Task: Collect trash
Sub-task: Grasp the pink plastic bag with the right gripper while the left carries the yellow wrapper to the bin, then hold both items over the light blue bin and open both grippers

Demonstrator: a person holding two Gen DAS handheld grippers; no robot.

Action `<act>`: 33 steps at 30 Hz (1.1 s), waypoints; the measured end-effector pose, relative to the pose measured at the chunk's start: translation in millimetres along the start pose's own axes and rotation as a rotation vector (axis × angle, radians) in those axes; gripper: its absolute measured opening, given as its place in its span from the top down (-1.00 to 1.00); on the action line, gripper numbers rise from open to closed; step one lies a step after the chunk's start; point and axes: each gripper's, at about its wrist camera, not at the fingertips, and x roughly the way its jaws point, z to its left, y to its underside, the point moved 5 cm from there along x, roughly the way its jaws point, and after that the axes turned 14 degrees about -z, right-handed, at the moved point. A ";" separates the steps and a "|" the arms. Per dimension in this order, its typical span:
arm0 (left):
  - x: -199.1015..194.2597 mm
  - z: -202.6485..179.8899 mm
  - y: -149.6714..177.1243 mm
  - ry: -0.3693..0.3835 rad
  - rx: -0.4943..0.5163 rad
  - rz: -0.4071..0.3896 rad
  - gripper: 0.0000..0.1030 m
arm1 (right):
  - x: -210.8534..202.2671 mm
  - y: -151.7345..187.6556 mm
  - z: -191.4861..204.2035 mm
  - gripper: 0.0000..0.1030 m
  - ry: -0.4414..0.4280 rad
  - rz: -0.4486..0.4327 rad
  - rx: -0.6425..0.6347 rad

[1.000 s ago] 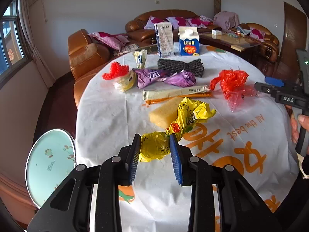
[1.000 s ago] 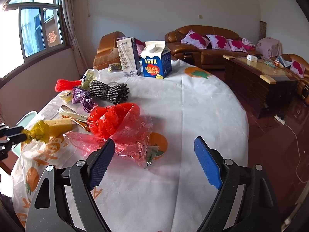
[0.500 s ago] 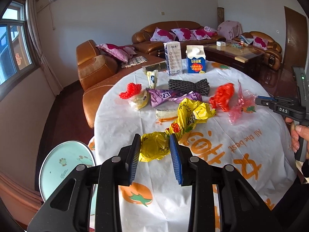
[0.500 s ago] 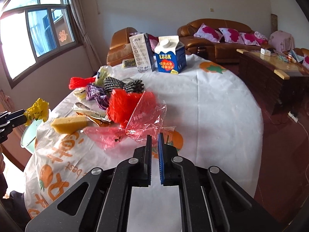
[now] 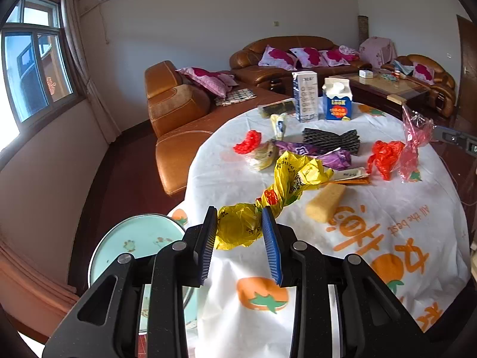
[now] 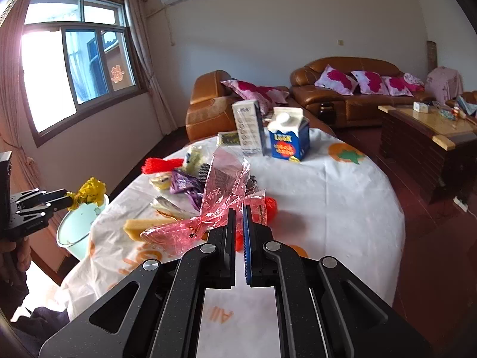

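My left gripper (image 5: 240,223) is shut on the crumpled end of a yellow plastic bag (image 5: 295,176). The bag's twisted tail trails over the table edge. In the right wrist view that left gripper (image 6: 64,198) holds the yellow bag (image 6: 89,191) just above a pale green bucket (image 6: 79,226). My right gripper (image 6: 238,211) is shut on a thin pink see-through bag (image 6: 225,176), which stands lifted off the white tablecloth (image 6: 328,208). From the left wrist view the pink bag (image 5: 414,137) hangs from the right gripper (image 5: 438,135) at the far right.
Left on the cloth are a yellow sponge block (image 5: 325,203), a red bag (image 5: 384,155), a purple wrapper (image 5: 331,156), black mesh (image 5: 331,140), a red net (image 5: 247,141) and two cartons (image 5: 337,104). The bucket (image 5: 140,238) stands beside the table's left edge. Brown sofas lie beyond.
My right gripper went from open to shut on the pink bag and raised it. My left gripper rose and drew back with the yellow bag, uncovering the sponge.
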 end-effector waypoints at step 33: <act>-7.2 136.5 52.9 -0.405 0.030 0.156 0.40 | 159.1 3.2 216.5 0.90 -0.310 0.066 -0.260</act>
